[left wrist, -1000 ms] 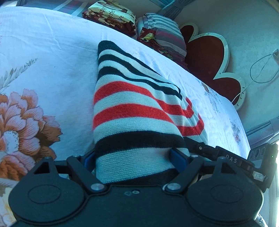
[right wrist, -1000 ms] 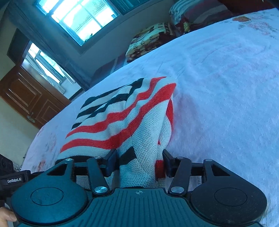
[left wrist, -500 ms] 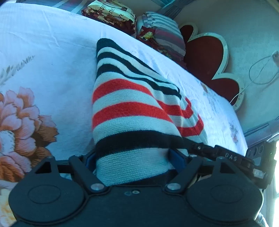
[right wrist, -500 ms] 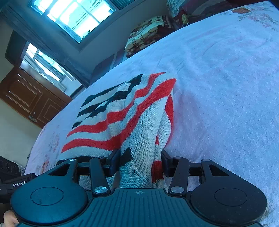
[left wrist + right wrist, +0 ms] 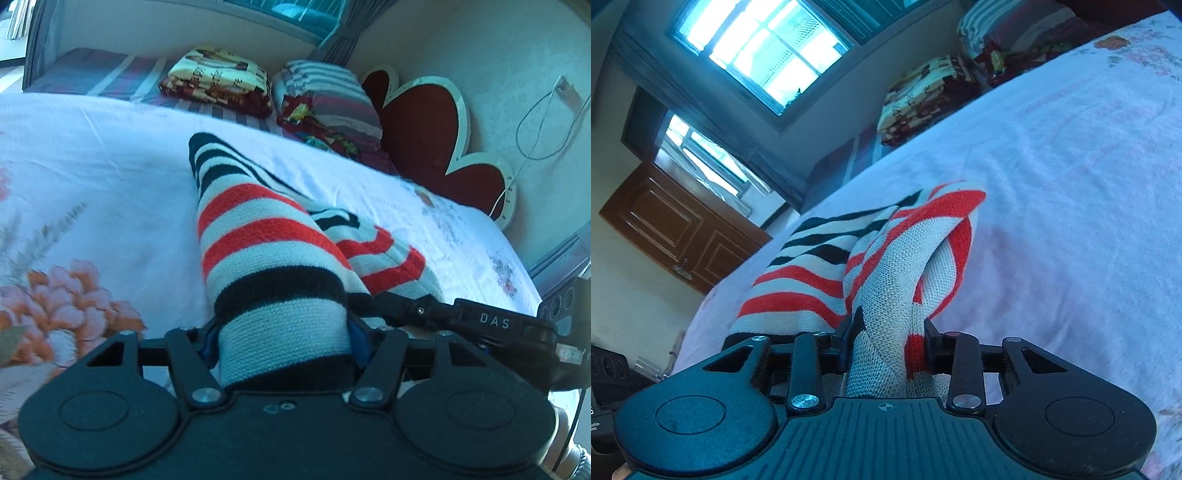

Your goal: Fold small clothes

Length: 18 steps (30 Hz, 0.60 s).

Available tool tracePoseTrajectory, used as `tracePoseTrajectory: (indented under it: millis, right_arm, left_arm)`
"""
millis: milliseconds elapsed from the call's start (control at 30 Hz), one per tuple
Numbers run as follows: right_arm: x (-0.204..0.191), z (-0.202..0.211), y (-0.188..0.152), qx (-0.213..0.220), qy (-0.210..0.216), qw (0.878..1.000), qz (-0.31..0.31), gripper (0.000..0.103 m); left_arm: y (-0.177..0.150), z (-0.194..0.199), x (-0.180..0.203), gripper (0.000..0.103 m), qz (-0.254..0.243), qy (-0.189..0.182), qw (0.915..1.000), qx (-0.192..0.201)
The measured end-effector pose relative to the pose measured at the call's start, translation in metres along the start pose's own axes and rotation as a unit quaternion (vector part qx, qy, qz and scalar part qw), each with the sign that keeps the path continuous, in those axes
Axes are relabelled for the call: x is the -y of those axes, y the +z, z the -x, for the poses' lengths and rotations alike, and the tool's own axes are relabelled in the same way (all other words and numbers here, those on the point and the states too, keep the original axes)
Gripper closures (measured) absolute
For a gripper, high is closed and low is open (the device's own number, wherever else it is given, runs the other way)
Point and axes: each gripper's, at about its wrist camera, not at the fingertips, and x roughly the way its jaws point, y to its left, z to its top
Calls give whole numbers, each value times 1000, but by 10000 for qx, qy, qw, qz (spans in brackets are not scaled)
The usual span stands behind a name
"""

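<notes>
Left gripper (image 5: 282,341): closed on the sweater's near edge, lower centre of the left view; knit bunched between the blue-padded jaws.
Right gripper (image 5: 888,341): clamped on a twisted fold of the same sweater, lower centre of the right view.
Sweater (image 5: 258,251): striped black, white and red; centre of both views, rising from the bed toward each gripper, far end resting on the sheet (image 5: 92,177).
Sweater, right view (image 5: 886,266): red-striped fold doubled over at frame centre, black stripes to its left.
Sheet: white with floral print, orange flower at lower left of the left view.
Blankets (image 5: 218,83): folded, upper centre, left view.
Headboard (image 5: 424,129): red, scalloped, upper right.
Window (image 5: 761,51): upper left, right view.
Door (image 5: 676,229): brown, left edge.
</notes>
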Motion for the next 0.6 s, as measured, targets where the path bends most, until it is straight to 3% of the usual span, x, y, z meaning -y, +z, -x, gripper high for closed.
tracePoseTrajectory:
  millis: [300,600]
  right_arm:
    - [-85,-29,-27,-56,424,9987,277,68]
    - [-203,-102,-94,-116,534,9969,569,68]
  left_arm:
    - [8,79,-49,40,-31,319,9987,403]
    - [10,158,-164,40,116,412,9969,658]
